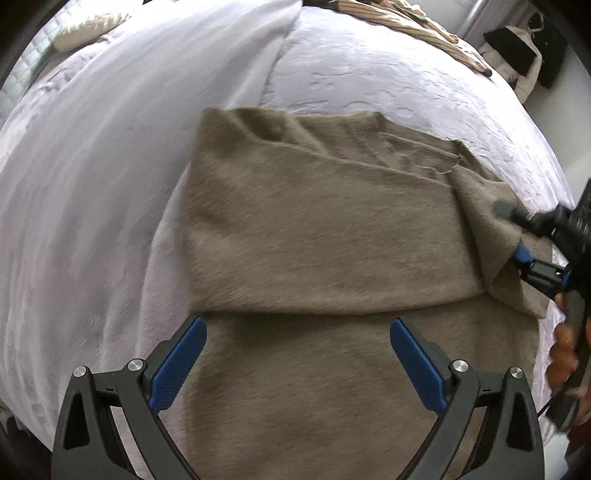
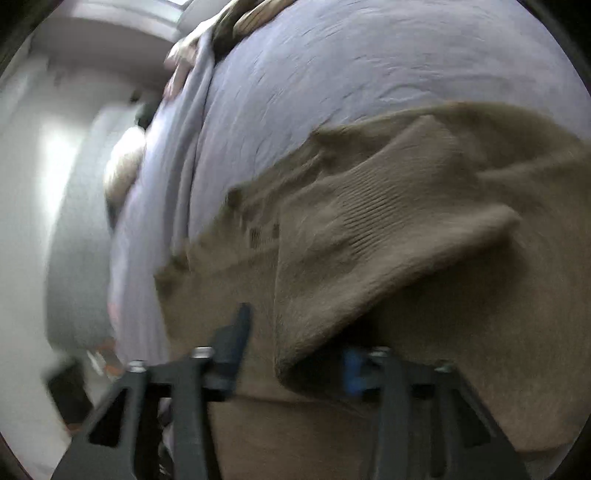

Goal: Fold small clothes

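covering the bed, a pale quilt (image 1: 388,74) bears a brown sweater (image 1: 314,221).

Pale lilac bedcover (image 1: 369,74), striped cloth (image 1: 424,26) at its far edge, canvas bag (image 1: 524,62) beyond.

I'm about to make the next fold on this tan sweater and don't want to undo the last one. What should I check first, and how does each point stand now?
1. Left hand-held gripper empty and open: ok; it is over the tan sweater with nothing between its pads.
2. Right hand-held gripper free of cloth: cannot tell; a sweater flap drapes between its fingers.
3. First fold lying flat: ok on the left; not ok on the right, where the cloth is bunched.
4. Sweater fully on the white bedcover: ok.
5. Striped garment clear of the sweater: ok, it lies apart at the far edge.
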Demonstrator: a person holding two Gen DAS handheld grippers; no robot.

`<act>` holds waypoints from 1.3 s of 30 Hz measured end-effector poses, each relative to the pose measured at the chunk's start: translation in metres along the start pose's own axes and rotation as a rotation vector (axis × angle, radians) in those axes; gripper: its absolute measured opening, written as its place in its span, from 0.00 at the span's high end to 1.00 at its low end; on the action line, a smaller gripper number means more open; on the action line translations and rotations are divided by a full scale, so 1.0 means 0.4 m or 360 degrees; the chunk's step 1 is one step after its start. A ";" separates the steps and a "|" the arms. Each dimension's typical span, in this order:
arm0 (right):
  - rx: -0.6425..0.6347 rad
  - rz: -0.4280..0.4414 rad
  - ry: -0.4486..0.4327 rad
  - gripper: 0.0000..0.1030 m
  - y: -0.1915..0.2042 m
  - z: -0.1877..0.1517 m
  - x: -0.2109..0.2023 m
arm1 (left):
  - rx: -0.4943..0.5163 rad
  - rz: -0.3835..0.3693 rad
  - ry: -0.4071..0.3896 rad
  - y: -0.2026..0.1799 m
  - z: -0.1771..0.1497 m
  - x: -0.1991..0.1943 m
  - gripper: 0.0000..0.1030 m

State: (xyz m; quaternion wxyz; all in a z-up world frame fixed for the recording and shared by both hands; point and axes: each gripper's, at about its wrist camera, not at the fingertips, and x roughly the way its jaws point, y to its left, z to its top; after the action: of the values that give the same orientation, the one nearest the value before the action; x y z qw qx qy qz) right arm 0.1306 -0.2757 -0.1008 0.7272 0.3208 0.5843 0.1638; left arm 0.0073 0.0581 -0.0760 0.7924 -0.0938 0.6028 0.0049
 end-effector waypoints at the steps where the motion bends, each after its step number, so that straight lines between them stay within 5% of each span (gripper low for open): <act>1: 0.0105 0.0038 -0.0052 0.49 -0.019 0.005 -0.011 | -0.0008 0.0003 -0.0004 0.010 -0.004 -0.001 0.03; 2: 0.0213 0.0068 -0.0091 0.61 -0.039 0.012 -0.018 | -0.0014 0.0005 -0.0009 0.018 -0.007 -0.005 0.03; 3: 0.0328 0.0105 -0.0130 0.93 -0.063 0.027 -0.023 | -0.0023 0.0000 -0.0019 0.029 -0.011 -0.010 0.03; 4: 0.0394 0.0110 -0.0165 0.94 -0.069 0.028 -0.027 | -0.0028 -0.0004 -0.0027 0.035 -0.015 -0.015 0.03; 6: 0.0247 0.0060 -0.0210 0.94 -0.024 0.040 -0.032 | -0.0030 -0.0015 -0.0045 0.049 -0.024 -0.024 0.03; 8: -0.0123 0.0013 -0.0144 0.94 0.083 0.027 -0.013 | -0.0026 -0.0024 -0.0058 0.068 -0.029 -0.028 0.03; 11: -0.0768 -0.0154 0.0084 0.94 0.252 -0.046 0.083 | -0.0034 -0.0019 -0.0041 0.084 -0.039 -0.024 0.03; 14: -0.1151 -0.0226 0.0345 0.93 0.312 -0.132 0.180 | -0.0073 -0.0016 -0.0025 0.102 -0.048 -0.020 0.03; 17: -0.1405 -0.0455 0.0461 0.72 0.339 -0.209 0.262 | -0.0098 -0.0038 0.0004 0.108 -0.052 -0.015 0.03; 18: -0.1398 -0.0447 0.0458 0.57 0.343 -0.214 0.265 | -0.0096 -0.0054 0.0002 0.106 -0.050 -0.017 0.03; 19: -0.1329 -0.0401 0.0442 0.44 0.340 -0.209 0.251 | -0.0084 -0.0070 -0.0003 0.099 -0.046 -0.019 0.03; 20: -0.1272 -0.0388 0.0423 0.42 0.334 -0.201 0.241 | -0.0072 -0.0083 -0.0007 0.091 -0.040 -0.020 0.03; 25: -0.0737 -0.0366 0.0169 0.41 0.196 -0.126 0.064 | -0.0022 -0.0150 -0.0046 0.034 0.007 -0.016 0.03; 30: -0.0159 -0.0642 -0.0246 0.41 -0.051 -0.079 -0.178 | -0.0051 -0.0131 -0.0038 0.007 0.058 0.026 0.03; 32: 0.0033 -0.0686 -0.0309 0.41 -0.127 -0.057 -0.226 | -0.0053 -0.0079 -0.0031 -0.001 0.072 0.051 0.03; 35: 0.0305 -0.0424 -0.0226 0.41 -0.234 -0.059 -0.219 | -0.0012 0.0035 0.0019 -0.008 0.077 0.099 0.03; 36: 0.0381 -0.0308 -0.0152 0.45 -0.261 -0.066 -0.195 | 0.0002 0.0054 0.0027 -0.012 0.077 0.106 0.03; 37: 0.0447 -0.0188 -0.0069 0.66 -0.283 -0.073 -0.162 | 0.0022 0.0075 0.0026 -0.017 0.076 0.109 0.03; 39: 0.0416 -0.0207 -0.0024 0.79 -0.276 -0.073 -0.135 | 0.0050 0.0098 0.0017 -0.027 0.075 0.104 0.03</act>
State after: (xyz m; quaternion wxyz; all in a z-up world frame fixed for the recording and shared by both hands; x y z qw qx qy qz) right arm 0.0734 -0.3826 -0.1364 0.6927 0.3755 0.6147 0.0364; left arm 0.0484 0.0477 -0.1065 0.7900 -0.0626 0.6096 0.0193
